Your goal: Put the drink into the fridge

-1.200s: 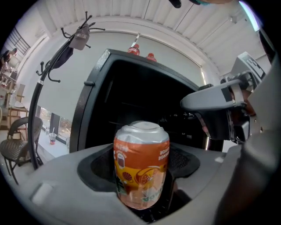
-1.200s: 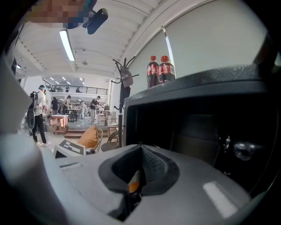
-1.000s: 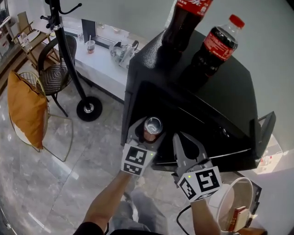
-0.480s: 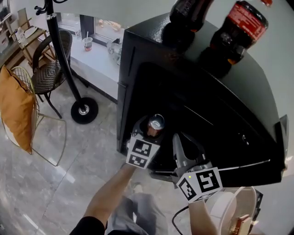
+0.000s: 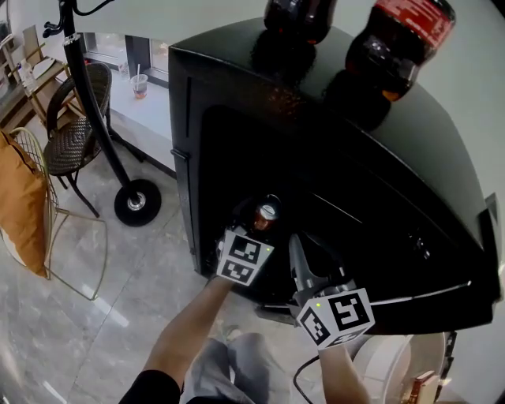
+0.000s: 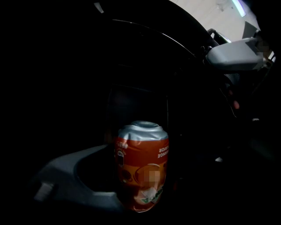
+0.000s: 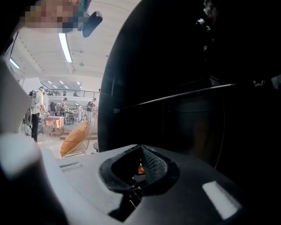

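Note:
An orange drink can (image 5: 267,213) is upright between the jaws of my left gripper (image 5: 264,210), which is shut on it. The can sits at the dark mouth of the black fridge (image 5: 379,181). In the left gripper view the can (image 6: 141,169) fills the lower middle with the unlit fridge interior behind it, and only the left jaw of that gripper (image 6: 142,176) shows up grey. My right gripper (image 5: 304,254) is just right of the can at the fridge's lower front. Its jaws are shut on nothing (image 7: 141,149).
Two cola bottles (image 5: 300,16) (image 5: 402,39) stand on the fridge top. A coat stand's base (image 5: 136,201), a wicker chair (image 5: 75,134) and an orange cushion (image 5: 20,205) lie to the left on the marble floor. A white bin (image 5: 402,371) is at the lower right.
My left gripper has carried the can forward and deeper into the fridge's dark opening. The right gripper has stayed shut beside it. The head view has moved closer to the fridge.

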A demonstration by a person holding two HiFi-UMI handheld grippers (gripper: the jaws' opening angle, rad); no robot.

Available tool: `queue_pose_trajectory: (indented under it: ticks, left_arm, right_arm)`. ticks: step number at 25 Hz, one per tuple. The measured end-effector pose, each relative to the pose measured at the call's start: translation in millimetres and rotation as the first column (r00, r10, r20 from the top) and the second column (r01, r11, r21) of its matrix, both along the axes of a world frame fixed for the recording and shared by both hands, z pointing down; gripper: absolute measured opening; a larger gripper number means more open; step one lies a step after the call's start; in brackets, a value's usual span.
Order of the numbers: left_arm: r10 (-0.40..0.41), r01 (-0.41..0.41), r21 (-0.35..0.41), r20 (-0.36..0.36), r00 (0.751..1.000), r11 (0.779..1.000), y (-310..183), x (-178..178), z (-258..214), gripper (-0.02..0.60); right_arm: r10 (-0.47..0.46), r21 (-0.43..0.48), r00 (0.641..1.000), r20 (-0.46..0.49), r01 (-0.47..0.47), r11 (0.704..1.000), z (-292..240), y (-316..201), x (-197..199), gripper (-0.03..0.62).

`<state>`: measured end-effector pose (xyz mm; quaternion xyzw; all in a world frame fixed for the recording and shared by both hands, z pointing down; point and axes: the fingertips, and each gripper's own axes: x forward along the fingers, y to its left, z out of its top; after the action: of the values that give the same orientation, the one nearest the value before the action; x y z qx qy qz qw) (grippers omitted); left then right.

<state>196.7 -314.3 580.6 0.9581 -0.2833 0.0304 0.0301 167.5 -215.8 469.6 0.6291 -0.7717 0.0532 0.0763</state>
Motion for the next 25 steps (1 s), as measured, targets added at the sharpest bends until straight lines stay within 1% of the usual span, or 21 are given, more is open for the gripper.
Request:
queue_pose_trajectory:
  ticks: [5,8,12,19,22,25]
  left_arm:
    - [0.016,-0.016,-0.004,-0.013,1.000,1.000,-4,6,-2,0.342]
    - [0.039,-0.039,-0.041,-0.004,0.999,0.998,-1,6,-1,0.345]
    - [0.046,-0.045,-0.079,0.014,0.999,0.996,2,2,3,0.348]
    - [0.042,-0.035,-0.132,0.051,0.998,0.991,20,-15,-1,0.347]
    - [0.033,-0.022,-0.149,0.067,0.997,0.989,31,-29,-13,0.345]
    - [0.023,-0.011,-0.157,0.074,0.997,0.988,43,-45,-36,0.342]
  right_arm:
    - [0.012,-0.011,1.000,0.008,-0.012,1.000,0,-4,8,0.000]
    - [0.019,-0.025,1.000,0.021,-0.019,0.999,0,-4,9,0.000]
    - [0.022,-0.054,0.999,0.042,-0.020,0.998,5,-3,8,0.000]
    - [0.022,-0.089,0.998,0.061,-0.016,0.996,-10,3,3,0.000]
    - [0.019,-0.104,0.997,0.069,-0.011,0.995,-23,8,-5,0.000]
    - [0.022,-0.114,0.997,0.079,-0.013,0.993,-40,15,-13,0.000]
